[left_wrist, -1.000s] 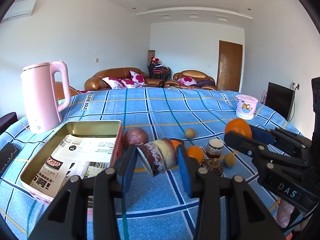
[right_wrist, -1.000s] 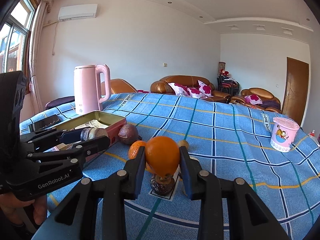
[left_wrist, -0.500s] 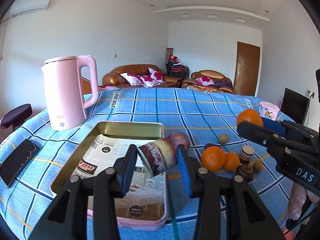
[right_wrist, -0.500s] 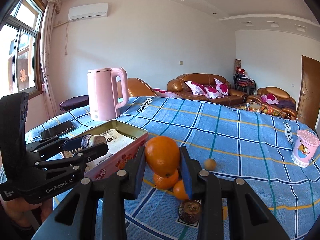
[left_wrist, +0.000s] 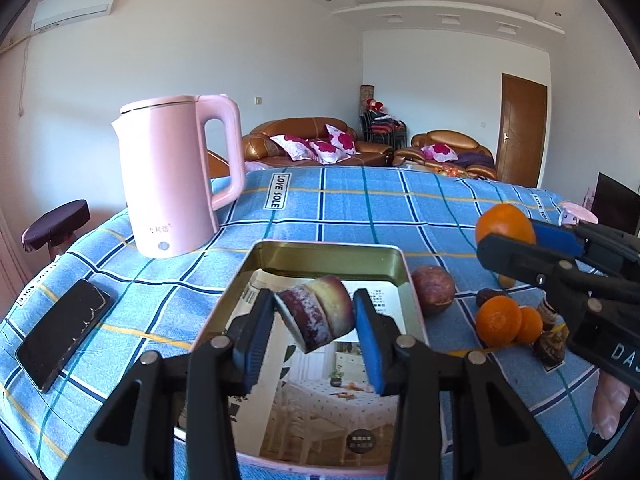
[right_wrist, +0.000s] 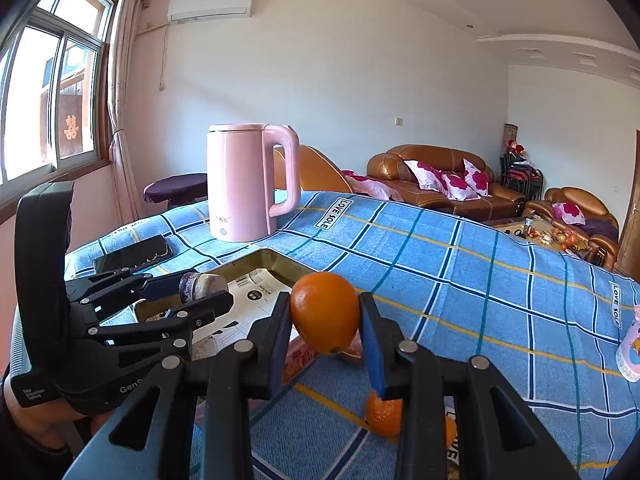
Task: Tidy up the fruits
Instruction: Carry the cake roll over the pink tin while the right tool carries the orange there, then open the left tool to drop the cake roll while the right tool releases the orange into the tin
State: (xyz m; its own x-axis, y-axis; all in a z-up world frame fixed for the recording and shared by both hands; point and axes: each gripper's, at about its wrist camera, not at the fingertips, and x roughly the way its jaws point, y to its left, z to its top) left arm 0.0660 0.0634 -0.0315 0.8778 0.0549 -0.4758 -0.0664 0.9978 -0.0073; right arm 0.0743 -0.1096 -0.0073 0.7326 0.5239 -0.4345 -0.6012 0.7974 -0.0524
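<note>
Left tool [left_wrist: 314, 318] pinching a purple-skinned fruit [left_wrist: 316, 312] above the paper-lined metal tin [left_wrist: 320, 254]; right tool [right_wrist: 325, 322] clamped on an orange [right_wrist: 325, 312] beside it. "LOVE SOLE" on the blue plaid tablecloth [left_wrist: 360, 208], "GenRobot" partly legible on the left tool, "DAS" on the right.

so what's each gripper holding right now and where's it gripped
Left gripper pinches a purple, frosty-skinned fruit across its sides, above the tin. Right gripper clamps an orange across its middle.
</note>
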